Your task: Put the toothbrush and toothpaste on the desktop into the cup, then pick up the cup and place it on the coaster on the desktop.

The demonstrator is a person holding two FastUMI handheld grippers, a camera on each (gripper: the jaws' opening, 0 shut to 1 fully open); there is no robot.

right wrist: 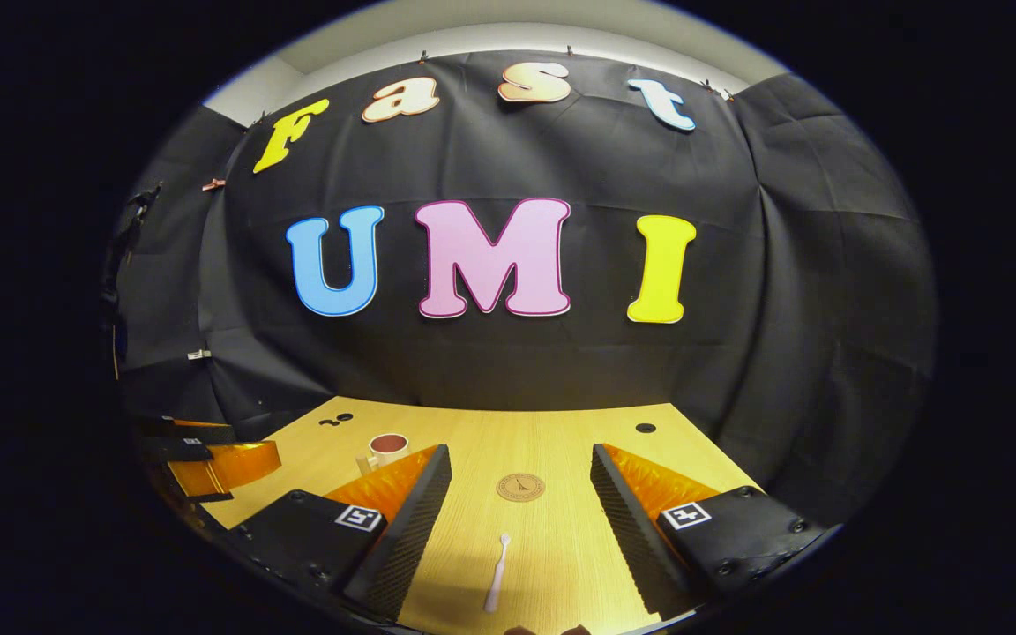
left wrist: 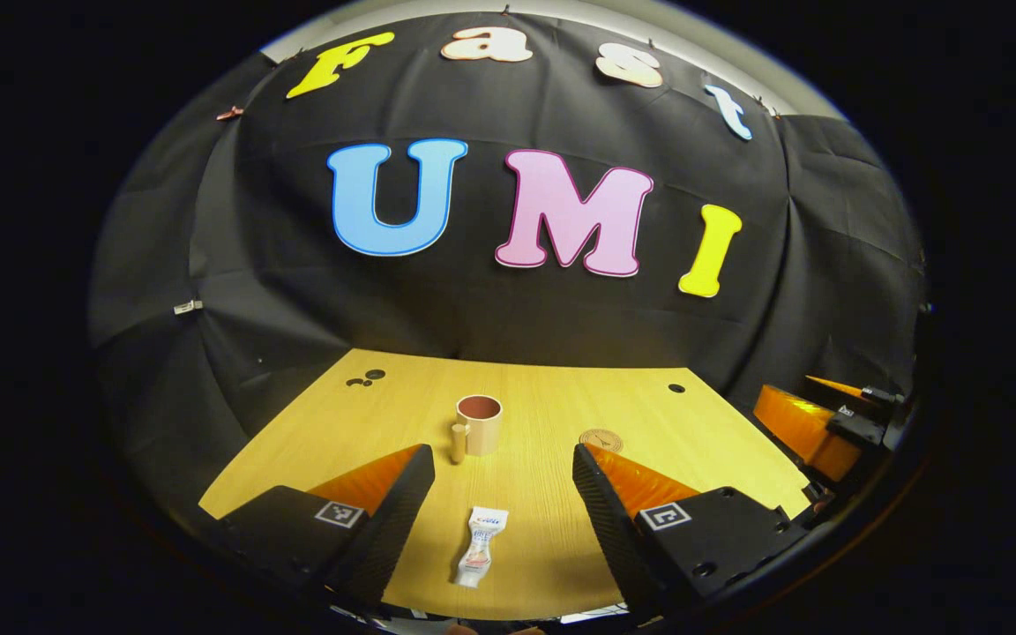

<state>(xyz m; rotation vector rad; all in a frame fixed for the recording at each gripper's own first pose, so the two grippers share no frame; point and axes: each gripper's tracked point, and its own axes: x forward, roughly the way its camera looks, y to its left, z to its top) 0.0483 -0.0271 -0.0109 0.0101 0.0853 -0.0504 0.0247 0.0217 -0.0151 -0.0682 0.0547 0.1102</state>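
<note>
A beige cup [left wrist: 479, 423] with a dark red inside stands upright mid-table, its handle toward me. A white toothpaste tube [left wrist: 480, 557] lies flat near the front edge, between the fingers of my open left gripper [left wrist: 503, 460], which hovers above the wooden table [left wrist: 561, 397]. A round coaster [left wrist: 601, 439] lies right of the cup. In the right gripper view, a pale toothbrush [right wrist: 496, 572] lies on the table between the fingers of my open right gripper [right wrist: 521, 463], short of the coaster [right wrist: 520, 487]. The cup [right wrist: 385, 448] stands far left there.
Black cloth walls close the table at the back and sides. Small dark holes [left wrist: 676, 388] dot the far tabletop. The other gripper [left wrist: 812, 423] hangs at the right edge in the left gripper view, and the left one [right wrist: 208, 459] at the left edge in the right gripper view.
</note>
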